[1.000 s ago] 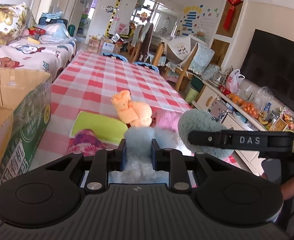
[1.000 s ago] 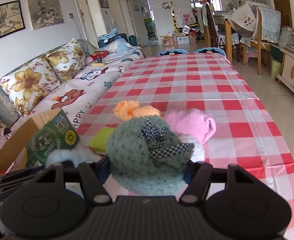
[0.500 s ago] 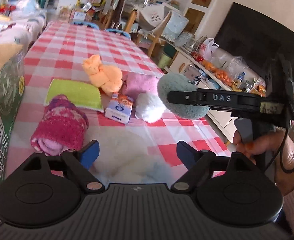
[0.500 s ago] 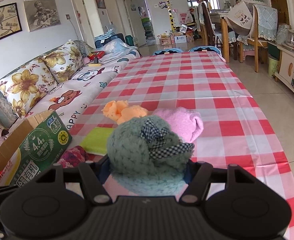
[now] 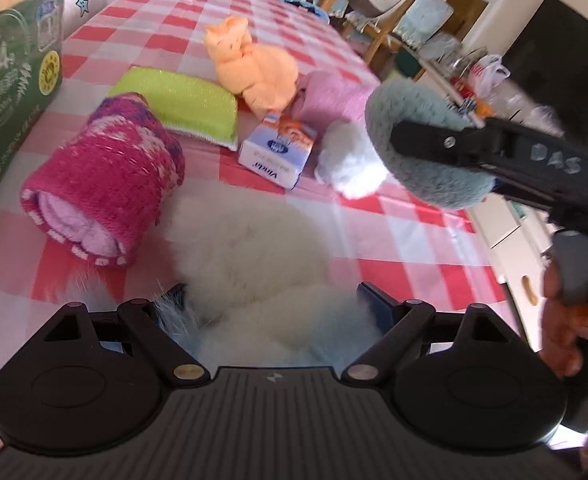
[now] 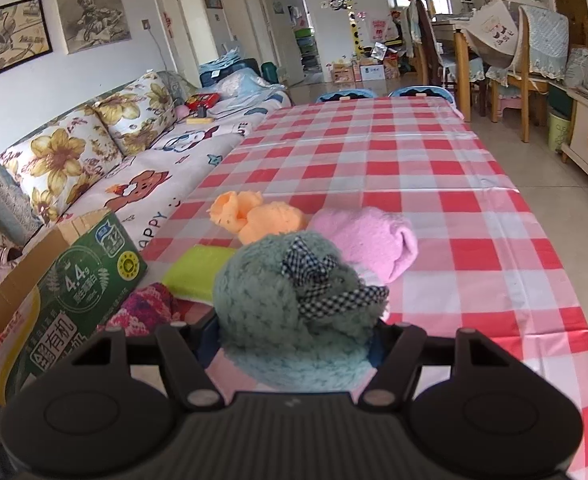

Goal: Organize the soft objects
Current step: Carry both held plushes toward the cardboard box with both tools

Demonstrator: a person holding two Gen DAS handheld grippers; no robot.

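Here the left gripper (image 5: 274, 300) gapes over white fluff (image 5: 250, 248) just ahead; the right gripper (image 6: 294, 332) clamps a green knit ball (image 6: 290, 308).

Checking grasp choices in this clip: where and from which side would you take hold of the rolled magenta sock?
Probably across the middle of the rolled magenta sock, from above. It lies on its side, open end toward the left gripper, so its rounded flanks offer soft, squeezable sides. The lime sponge sits close behind its far end, and the white fluffy item crowds the right flank, so stay toward the near end.
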